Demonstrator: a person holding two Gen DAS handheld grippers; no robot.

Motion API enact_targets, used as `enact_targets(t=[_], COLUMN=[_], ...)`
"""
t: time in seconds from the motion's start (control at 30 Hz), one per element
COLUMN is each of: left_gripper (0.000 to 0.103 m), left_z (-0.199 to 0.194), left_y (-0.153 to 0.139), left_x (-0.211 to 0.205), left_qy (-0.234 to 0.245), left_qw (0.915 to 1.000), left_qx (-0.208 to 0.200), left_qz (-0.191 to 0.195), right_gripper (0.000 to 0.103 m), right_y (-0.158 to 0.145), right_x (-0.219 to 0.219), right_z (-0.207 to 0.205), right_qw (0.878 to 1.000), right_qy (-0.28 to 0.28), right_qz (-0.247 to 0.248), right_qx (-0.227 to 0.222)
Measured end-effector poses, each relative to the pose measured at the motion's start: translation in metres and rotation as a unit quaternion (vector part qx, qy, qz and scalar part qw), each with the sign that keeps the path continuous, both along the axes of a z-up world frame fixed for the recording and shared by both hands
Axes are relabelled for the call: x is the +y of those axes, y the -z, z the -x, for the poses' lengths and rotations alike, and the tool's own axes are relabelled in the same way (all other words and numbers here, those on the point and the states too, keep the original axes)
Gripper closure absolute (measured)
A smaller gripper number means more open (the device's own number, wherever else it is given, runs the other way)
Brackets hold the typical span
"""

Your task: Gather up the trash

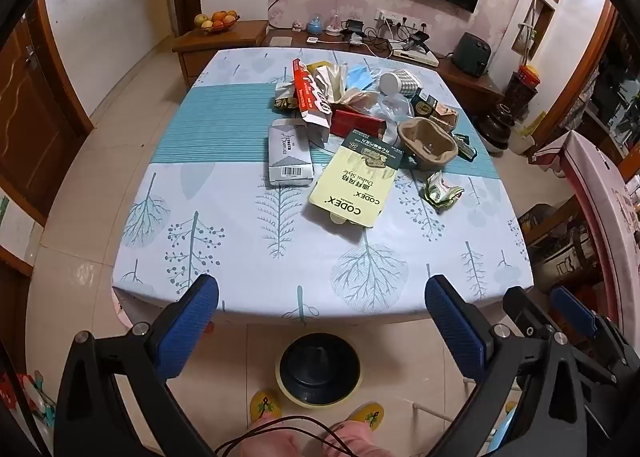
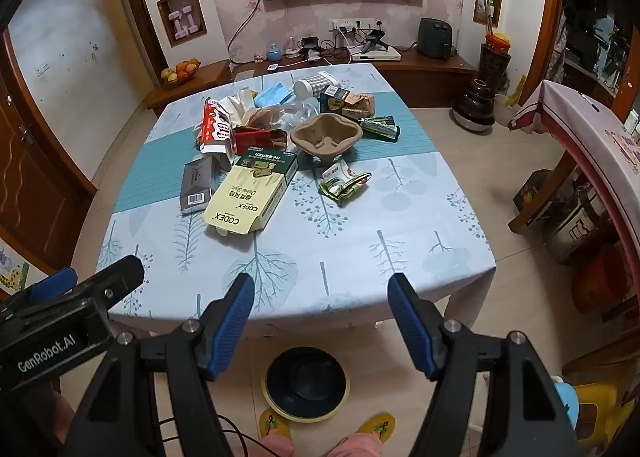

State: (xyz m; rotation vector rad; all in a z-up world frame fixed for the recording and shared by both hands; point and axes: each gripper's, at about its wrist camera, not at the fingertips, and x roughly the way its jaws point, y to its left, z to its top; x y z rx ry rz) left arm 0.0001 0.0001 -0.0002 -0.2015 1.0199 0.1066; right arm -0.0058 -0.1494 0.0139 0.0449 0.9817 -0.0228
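While 2 hand-held grippers (image 1: 322, 297) (image 2: 320, 297) gape, 1 paper cup (image 1: 398, 81) lies toppled.

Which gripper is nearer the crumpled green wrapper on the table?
Right, though only slightly. The right gripper hangs open off the table's near edge, almost straight in line with the wrapper. The left gripper, also open and off the edge, sits further left.

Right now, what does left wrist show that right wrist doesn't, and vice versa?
Left wrist only: the right gripper at its right edge, and a cable near the person's knees.

Right wrist only: the left gripper at its left edge, marked GenRobot.AI, plus a yellow stool at lower right.

Both: the table with the trash pile, including the CODEX box and pulp tray, the dark bin on the floor, yellow slippers and the TV.
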Motion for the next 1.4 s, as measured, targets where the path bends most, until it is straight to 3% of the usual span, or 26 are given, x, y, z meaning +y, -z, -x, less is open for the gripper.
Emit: enact_targets(t=[0.9,1.4], left_gripper=[0.001,0.001], left_z=[-0.003,-0.004], left_y=[0.0,-0.009], left_x=[0.001,0.003], left_qy=[0.0,0.0], left_qw=[0.9999,0.9997], left_qx=[-0.004,-0.016], left_qz=[0.014,-0.019], right_gripper=[0.033,0.033], right_y=[-0.005,-0.007], right_x=[0.002,0.01], right_z=[-0.002,0.001], right_qw=[1.0,1.0], right_qy=[-0.002,-0.004], right_qz=[0.002,0.003], right_qx=[-0.006,-0.012])
